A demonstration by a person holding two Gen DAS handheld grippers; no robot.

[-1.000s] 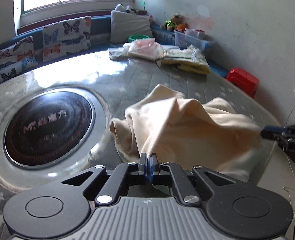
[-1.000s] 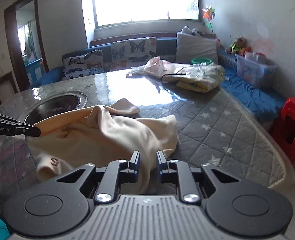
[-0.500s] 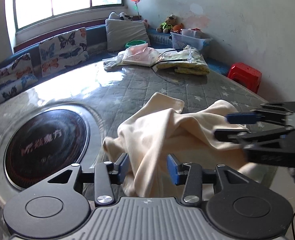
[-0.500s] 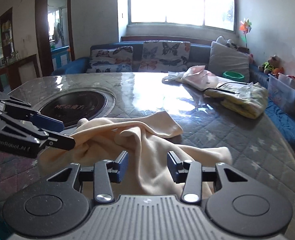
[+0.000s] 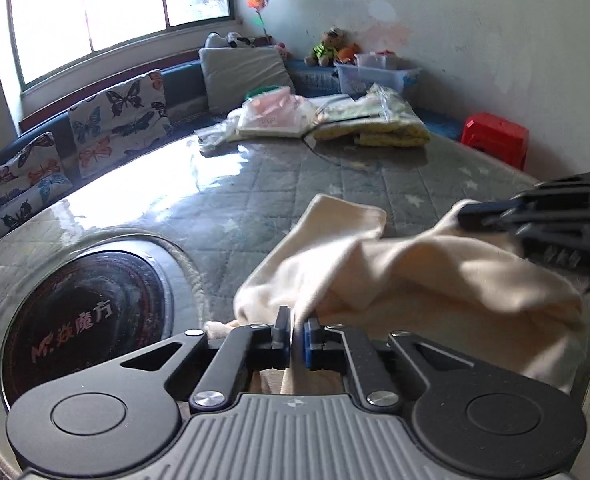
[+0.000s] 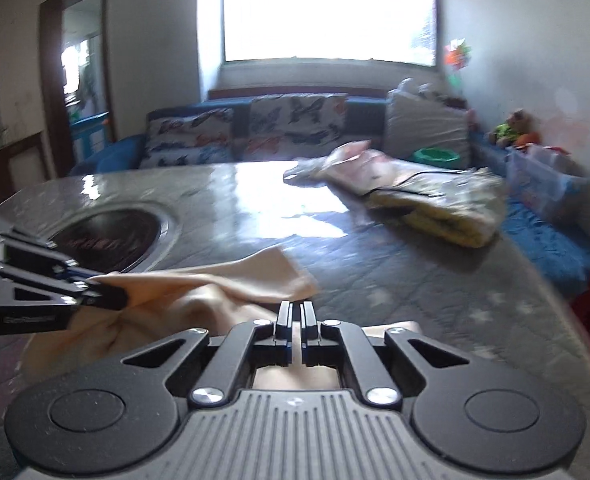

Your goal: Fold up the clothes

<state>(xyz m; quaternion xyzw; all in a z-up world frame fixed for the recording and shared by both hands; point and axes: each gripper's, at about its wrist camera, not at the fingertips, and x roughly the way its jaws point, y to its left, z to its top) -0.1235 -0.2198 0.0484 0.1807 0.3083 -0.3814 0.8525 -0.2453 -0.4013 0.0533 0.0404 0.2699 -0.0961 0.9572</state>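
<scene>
A cream garment (image 5: 399, 276) lies bunched on the grey quilted table (image 5: 279, 184). My left gripper (image 5: 296, 332) is shut on a fold of its near edge. My right gripper (image 6: 296, 320) is shut on another part of the cream garment (image 6: 231, 284), whose cloth shows between and under its fingers. In the left wrist view the right gripper (image 5: 463, 212) comes in from the right, pinching the cloth. In the right wrist view the left gripper (image 6: 103, 292) comes in from the left, holding the cloth up off the table.
A round black hotplate (image 5: 91, 312) is set into the table at the left. Folded and bagged clothes (image 5: 335, 120) lie at the far side. A sofa with butterfly cushions (image 5: 119, 116) runs behind. A red stool (image 5: 495, 136) stands at the right.
Half a second ago both grippers were open over the garment. Both have now shut on the cloth, and the stretch between them is lifted and pulled out.
</scene>
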